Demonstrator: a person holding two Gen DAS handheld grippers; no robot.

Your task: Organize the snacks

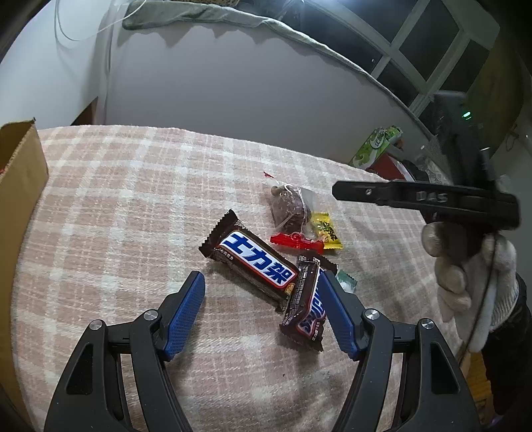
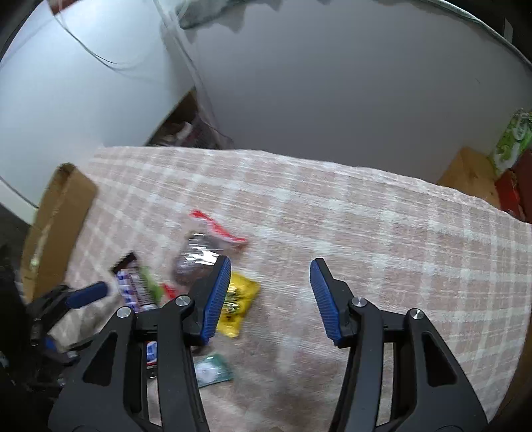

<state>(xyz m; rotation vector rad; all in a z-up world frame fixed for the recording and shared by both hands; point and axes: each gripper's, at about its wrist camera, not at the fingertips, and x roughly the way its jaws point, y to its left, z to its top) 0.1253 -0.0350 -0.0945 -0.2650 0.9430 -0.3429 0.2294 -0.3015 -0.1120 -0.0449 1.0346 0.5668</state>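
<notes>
Reaching for the snack pile, the left claw (image 1: 261, 289) hangs spread over two chocolate bars (image 1: 252, 262). The right claw (image 2: 270, 292) is spread and empty, the yellow candy (image 2: 237, 299) at nine o'clock. Next, I judge: lower and pinch one bar.

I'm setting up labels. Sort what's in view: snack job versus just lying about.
Job:
two chocolate bars
clear bag of dark snacks
yellow sweet
green sweet
cardboard box

Lying about:
grey cloth
green pack
white cable

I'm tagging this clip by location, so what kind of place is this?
Probably a room in a home: a table under a checked cloth, wrapped snacks such as a chocolate bar loose on it, a cardboard box at its edge, and a window behind.
</notes>
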